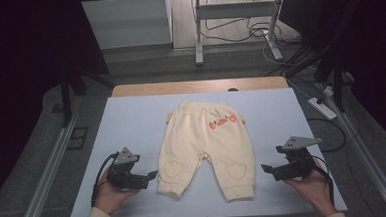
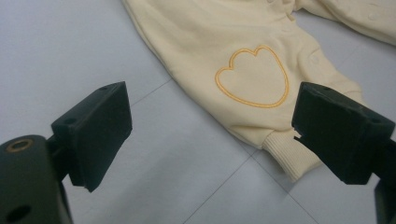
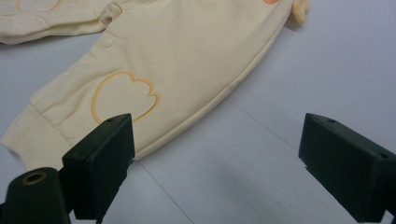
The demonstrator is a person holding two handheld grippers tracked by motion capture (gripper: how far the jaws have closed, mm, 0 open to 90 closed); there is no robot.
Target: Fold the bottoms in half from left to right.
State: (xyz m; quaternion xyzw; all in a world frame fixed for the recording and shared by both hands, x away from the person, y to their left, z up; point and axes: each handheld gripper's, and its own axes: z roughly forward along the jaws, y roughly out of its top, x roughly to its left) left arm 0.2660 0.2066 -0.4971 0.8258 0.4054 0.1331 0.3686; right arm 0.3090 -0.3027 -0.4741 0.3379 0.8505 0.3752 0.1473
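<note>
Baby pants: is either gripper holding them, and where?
Nothing is held. The left gripper and right gripper are open beside the pants, touching neither leg.

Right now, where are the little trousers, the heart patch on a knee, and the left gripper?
trousers (image 1: 202,133), high view, on the seat area.
heart patch (image 2: 254,77), left gripper view, inside the stitched outline.
left gripper (image 1: 152,176), high view, between its open jaws.

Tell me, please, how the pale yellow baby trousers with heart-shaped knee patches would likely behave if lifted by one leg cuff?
The pale yellow baby trousers lie flat and soft on the table, so they would probably droop and fold rather than hold shape. Being thin knit cloth, they look light. The ribbed cuff seems thicker, likely offering a firmer pinch, not slippery.
</note>
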